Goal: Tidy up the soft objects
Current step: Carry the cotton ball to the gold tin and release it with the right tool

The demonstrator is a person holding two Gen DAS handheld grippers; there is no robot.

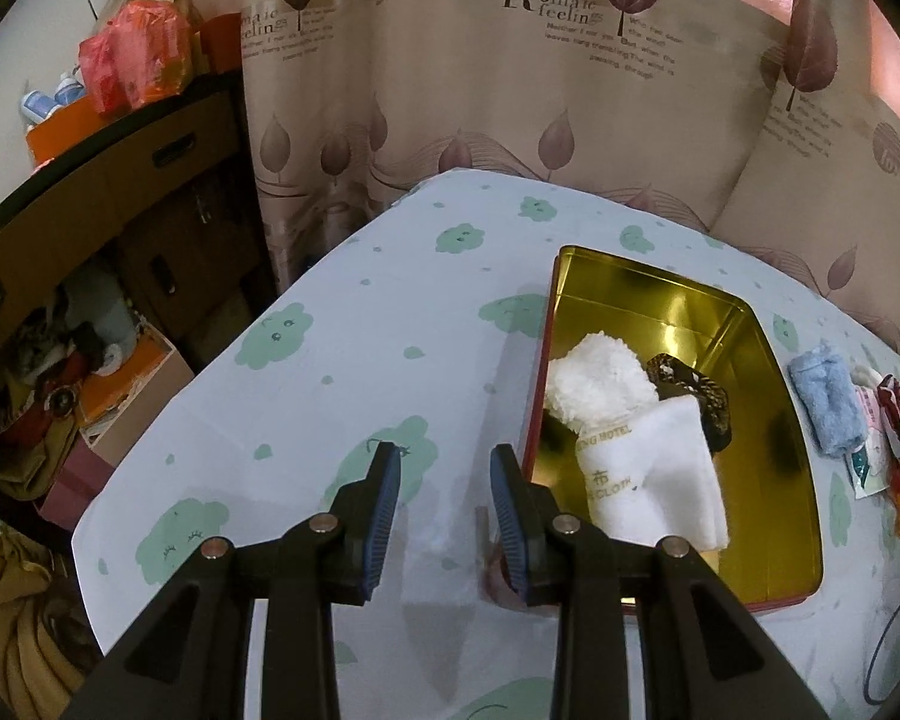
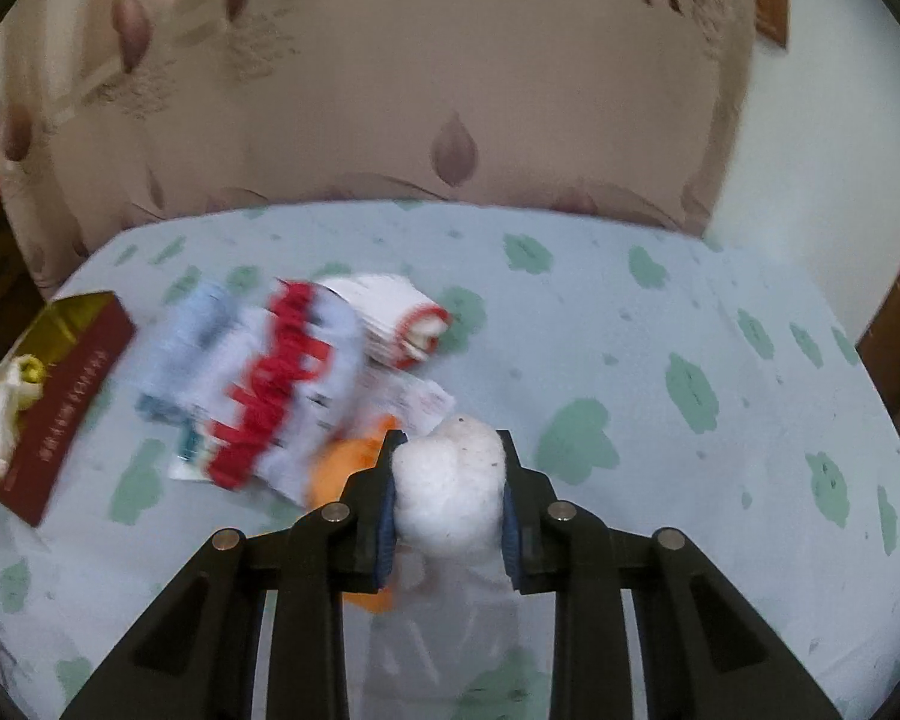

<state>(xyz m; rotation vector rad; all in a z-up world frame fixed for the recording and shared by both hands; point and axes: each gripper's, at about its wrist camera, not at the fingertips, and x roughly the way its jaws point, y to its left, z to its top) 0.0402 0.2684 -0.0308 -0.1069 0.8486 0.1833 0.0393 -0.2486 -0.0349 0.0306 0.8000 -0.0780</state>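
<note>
Tin is lying left of right claw, which is squeezing a white fluffy ball; left claw is hanging open, empty, beside the tin.

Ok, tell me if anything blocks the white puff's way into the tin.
Nothing visible does. The right gripper holds the white puff above the table; the pile of socks lies below its path, and the tin is open with bare floor left.
</note>
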